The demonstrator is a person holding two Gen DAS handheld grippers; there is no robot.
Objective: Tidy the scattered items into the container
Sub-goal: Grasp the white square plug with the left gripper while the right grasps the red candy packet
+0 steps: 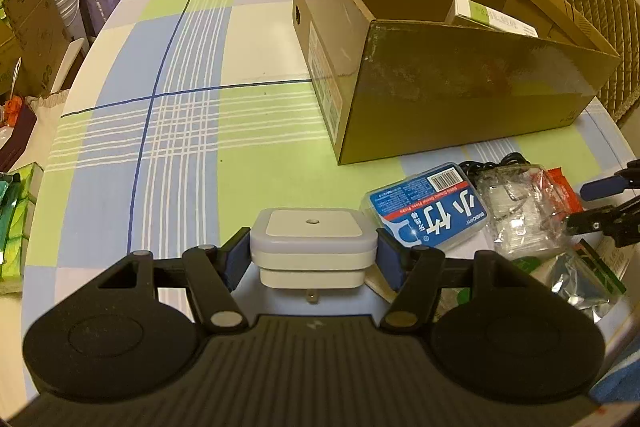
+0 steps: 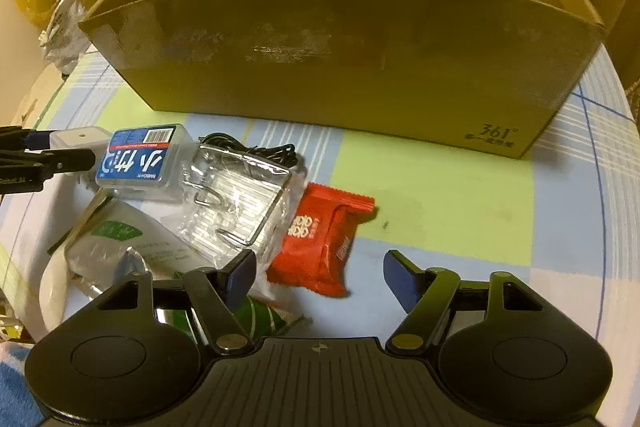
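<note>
My left gripper [image 1: 312, 259] is shut on a white plug-in night light [image 1: 314, 247], held just above the checked tablecloth. The cardboard box [image 1: 460, 99] stands ahead to the right, with a white-green carton [image 1: 492, 17] inside. My right gripper [image 2: 320, 277] is open and empty, just above a red snack packet [image 2: 320, 239]. Beside the packet lie a clear plastic pack with metal hooks [image 2: 240, 199], a blue floss-pick box [image 2: 144, 159], a black cable [image 2: 252, 149] and a white-green pouch [image 2: 120, 247]. The left gripper shows at the right wrist view's left edge [image 2: 52, 155].
The box [image 2: 340, 67] fills the far side in the right wrist view. A quilted chair back [image 1: 604, 39] stands behind the box on the right. Cartons and bags [image 1: 28, 39] crowd the table's left side. A green wrapper [image 2: 256, 319] lies under my right gripper.
</note>
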